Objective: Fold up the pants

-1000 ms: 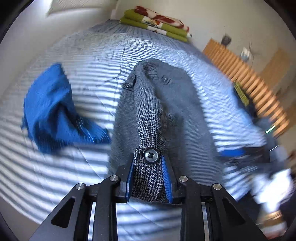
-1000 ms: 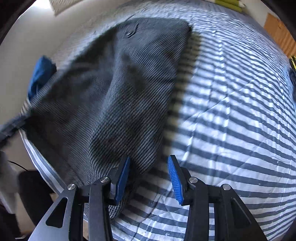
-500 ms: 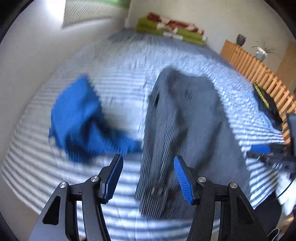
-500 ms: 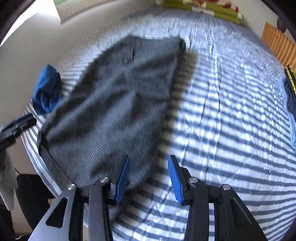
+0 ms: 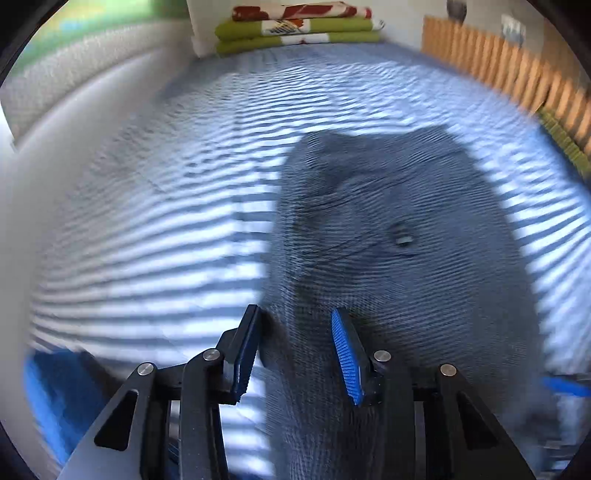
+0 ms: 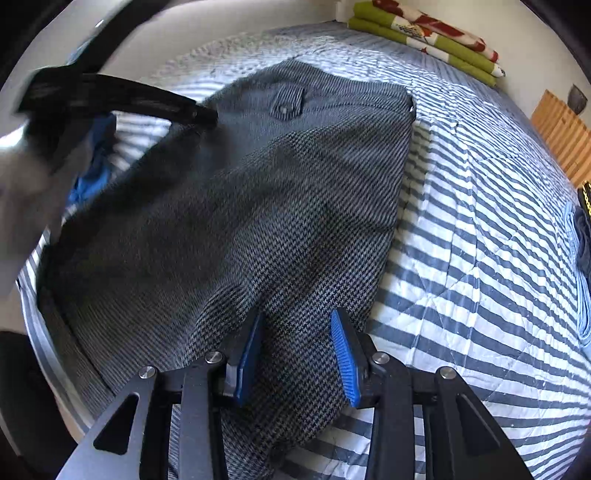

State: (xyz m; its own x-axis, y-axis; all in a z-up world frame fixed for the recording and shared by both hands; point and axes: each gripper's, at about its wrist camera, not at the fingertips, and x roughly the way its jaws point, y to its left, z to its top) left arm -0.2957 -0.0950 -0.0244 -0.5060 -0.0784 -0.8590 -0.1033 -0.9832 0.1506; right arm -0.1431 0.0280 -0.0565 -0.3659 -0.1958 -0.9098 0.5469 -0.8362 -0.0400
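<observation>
Left gripper point(image 5: 295, 347): jaws spread wide, holding nothing, poised over the left edge of the pants point(image 5: 399, 266).
Right gripper point(image 6: 295, 350): jaws parted wide and empty, hovering over the near end of the pants point(image 6: 236, 221).
Pants: grey houndstooth, spread flat on the striped bedspread point(image 6: 480, 258), near end trailing toward the bed's near edge.
Right wrist view only: a buttoned pocket flap point(image 6: 286, 101) at the far end of the pants; the left gripper point(image 6: 207, 114) reaching in as a blurred dark bar from the upper left, its tip over the fabric; dark clothing point(image 6: 583, 236) at the right margin.
Left wrist view only: heavy motion blur; a wooden slatted rail point(image 5: 517, 77) along the right.
Both views: a blue garment point(image 5: 51, 398) left of the pants; folded green and red blankets point(image 6: 424, 33) at the far end of the bed.
Containers: whether any are present cannot be told.
</observation>
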